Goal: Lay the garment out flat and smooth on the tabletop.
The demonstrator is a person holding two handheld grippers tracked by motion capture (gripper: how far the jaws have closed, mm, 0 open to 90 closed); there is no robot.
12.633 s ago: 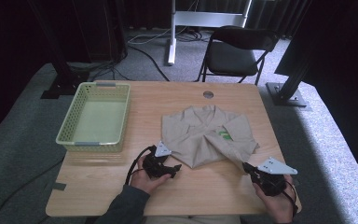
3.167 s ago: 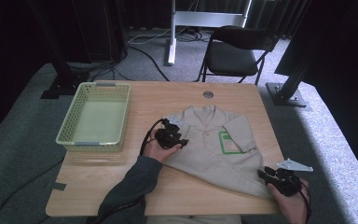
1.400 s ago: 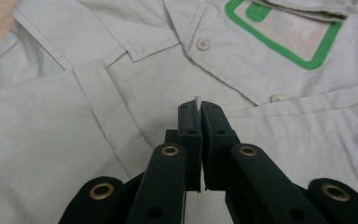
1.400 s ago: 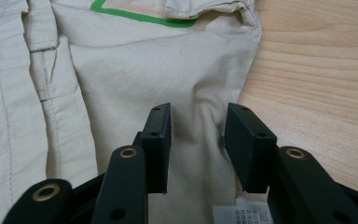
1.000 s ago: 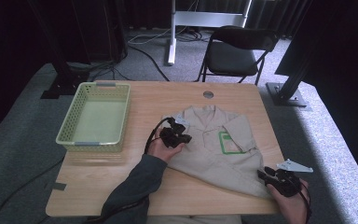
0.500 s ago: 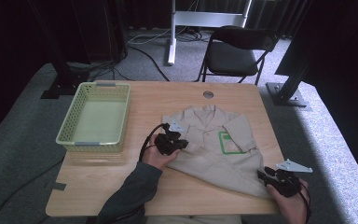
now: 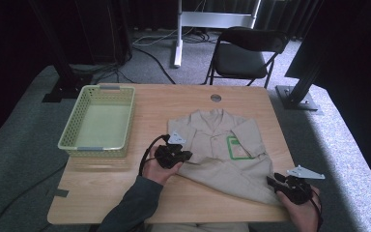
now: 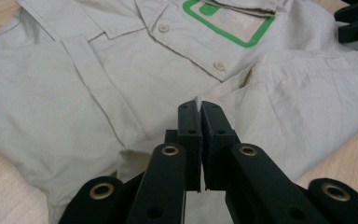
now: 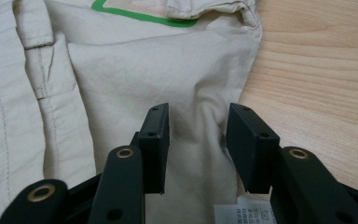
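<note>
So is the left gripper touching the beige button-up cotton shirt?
Touching. The left gripper view shows the left gripper shut on a pinched fold of the shirt.

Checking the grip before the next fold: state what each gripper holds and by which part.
The left gripper is shut on a pinched fold of the shirt near its front edge. The right gripper is open over the hem, holding nothing.

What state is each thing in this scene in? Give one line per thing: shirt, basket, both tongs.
Shirt: lying flat on the table, partly folded, buttoned.
Basket: upright, empty.
Left tongs: shut, pinching a fold of shirt cloth.
Right tongs: open above the shirt's hem, cloth under the gap, not gripped.
Table: bearing shirt and basket.
</note>
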